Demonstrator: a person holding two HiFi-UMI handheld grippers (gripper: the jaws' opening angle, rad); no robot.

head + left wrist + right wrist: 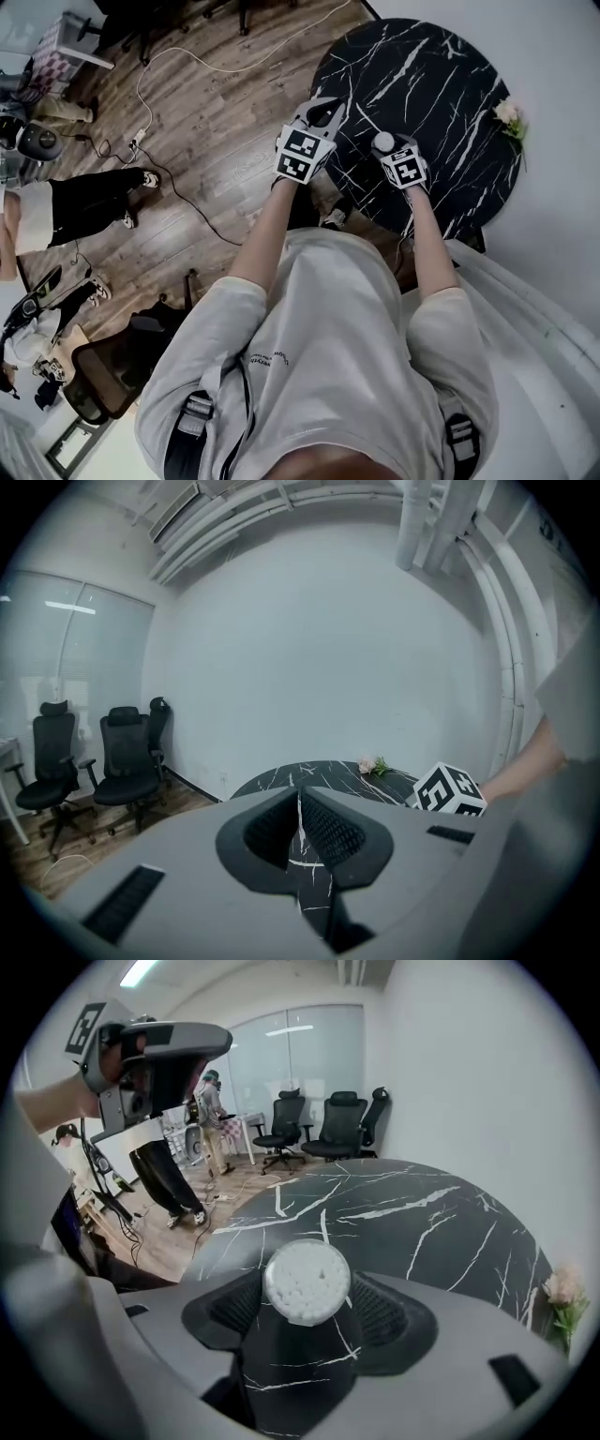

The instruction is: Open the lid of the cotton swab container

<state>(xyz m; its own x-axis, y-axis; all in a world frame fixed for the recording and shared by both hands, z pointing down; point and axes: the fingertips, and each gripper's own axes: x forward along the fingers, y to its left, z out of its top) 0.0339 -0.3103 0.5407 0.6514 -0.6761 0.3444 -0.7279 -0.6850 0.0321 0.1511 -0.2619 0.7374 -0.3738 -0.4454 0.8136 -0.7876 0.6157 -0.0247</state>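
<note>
The cotton swab container is a small round clear tub packed with white swab tips, its top facing the camera. My right gripper holds it in the air above the black marble table, jaws wide, pads against its sides. From the head view the container shows as a white disc at the tip of the right gripper. Whether a clear lid covers it I cannot tell. My left gripper hovers a little to the left, also over the table. Its jaws are shut with nothing between them.
A small pink flower sprig lies at the table's far right rim. White wall runs behind the table. On the wooden floor to the left are a cable, a standing person and black office chairs.
</note>
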